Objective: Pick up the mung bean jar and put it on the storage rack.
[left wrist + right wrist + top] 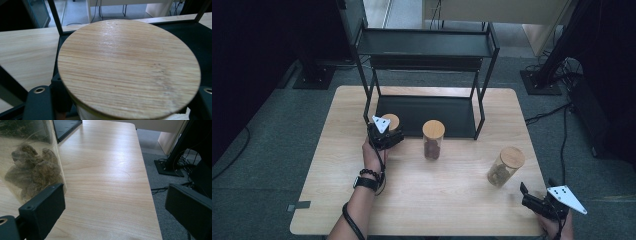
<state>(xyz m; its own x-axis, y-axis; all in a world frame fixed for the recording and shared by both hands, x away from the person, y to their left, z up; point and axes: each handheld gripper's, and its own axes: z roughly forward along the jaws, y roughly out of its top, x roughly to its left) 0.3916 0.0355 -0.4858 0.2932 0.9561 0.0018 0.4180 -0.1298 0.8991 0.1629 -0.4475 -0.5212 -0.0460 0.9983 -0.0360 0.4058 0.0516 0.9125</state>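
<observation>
My left gripper (384, 135) is shut on a jar with a round wooden lid (392, 120), at the front left corner of the black rack's lower tray (447, 120). In the left gripper view the lid (127, 65) spreads between the two black jaws of the left gripper (122, 105). A second lidded jar (433, 139) with dark contents stands at mid table. A third jar (506, 166) with brown lumps stands at the right. My right gripper (526, 195) hovers open near the front right corner, and the third jar (30, 170) sits just beyond the left jaw of the right gripper (116, 210).
The black two-tier metal rack (427, 45) stands at the back of the wooden table (422, 200). Its thin legs (479, 107) frame the lower tray. Stands and cables (542, 82) lie on the floor to the right of the table.
</observation>
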